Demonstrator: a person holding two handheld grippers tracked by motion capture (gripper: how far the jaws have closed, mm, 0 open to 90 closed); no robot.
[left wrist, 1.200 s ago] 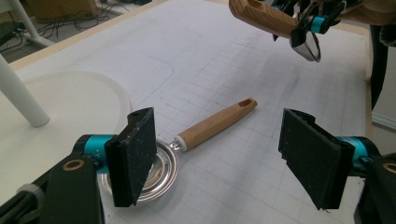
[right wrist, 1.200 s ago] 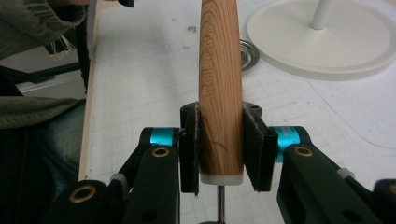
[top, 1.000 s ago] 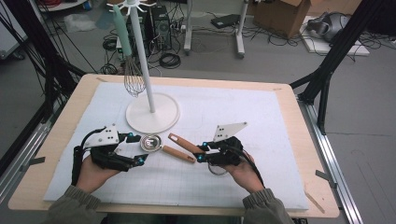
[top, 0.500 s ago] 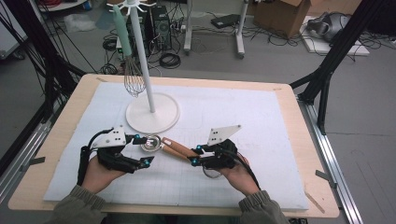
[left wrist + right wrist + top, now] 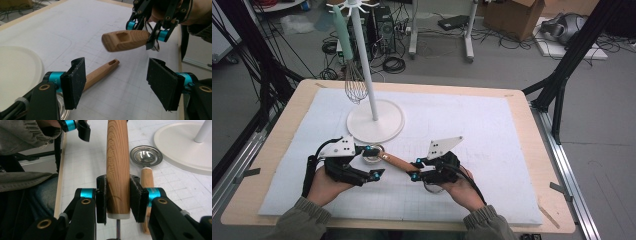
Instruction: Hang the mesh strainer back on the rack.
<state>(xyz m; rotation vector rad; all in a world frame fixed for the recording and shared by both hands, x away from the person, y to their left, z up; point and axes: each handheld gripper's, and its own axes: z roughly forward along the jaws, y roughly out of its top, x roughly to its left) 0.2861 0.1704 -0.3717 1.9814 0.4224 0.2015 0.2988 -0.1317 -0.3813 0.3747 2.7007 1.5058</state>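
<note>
Behind your open left hand-held gripper (image 5: 373,161) stands a rack (image 5: 375,122); your right hand-held gripper (image 5: 117,198) clamps a handle (image 5: 117,165), its head hidden.

The held wooden handle (image 5: 118,167) runs off the top of the right gripper view, so its far end is cut away there. Below the right gripper (image 5: 117,197), its metal shaft drops out at the bottom edge, and what it carries can't be told. In the left gripper view that handle's tip comes out blurred. The stand's white base (image 5: 17,72) is sliced by the left edge. The second utensil's bowl (image 5: 62,112) hides behind the left gripper (image 5: 120,82).
</note>
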